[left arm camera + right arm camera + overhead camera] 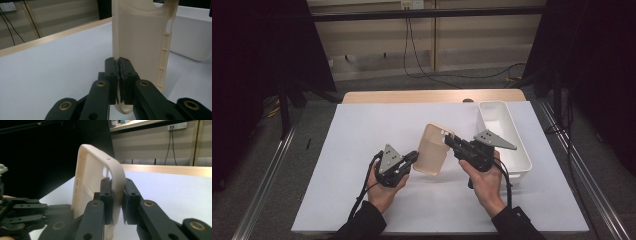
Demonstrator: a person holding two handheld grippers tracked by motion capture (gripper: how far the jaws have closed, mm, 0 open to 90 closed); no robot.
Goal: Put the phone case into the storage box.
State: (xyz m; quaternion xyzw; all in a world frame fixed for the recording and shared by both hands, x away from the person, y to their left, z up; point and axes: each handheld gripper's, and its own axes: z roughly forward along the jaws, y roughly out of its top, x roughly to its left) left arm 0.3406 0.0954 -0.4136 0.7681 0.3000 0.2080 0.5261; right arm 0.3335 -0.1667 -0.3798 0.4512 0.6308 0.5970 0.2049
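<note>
A cream, translucent phone case (432, 149) is held above the white table between both grippers. My left gripper (413, 157) is shut on the case's lower left edge; in the left gripper view the case (140, 40) stands upright with its rim pinched between the pads (119, 72). My right gripper (448, 140) is shut on the case's upper right corner; in the right gripper view the curved rim of the case (100, 177) sits clamped between the jaws at the gripper point (117, 195). The left gripper (22, 212) also shows at the lower left of that view.
A white rectangular bin (503, 137) stands at the right of the table, just behind my right hand; its wall (192, 37) shows beside the case. The white sheet (377, 130) covers the table; a wooden edge (432, 96) runs along the far side. Cables lie on the floor beyond.
</note>
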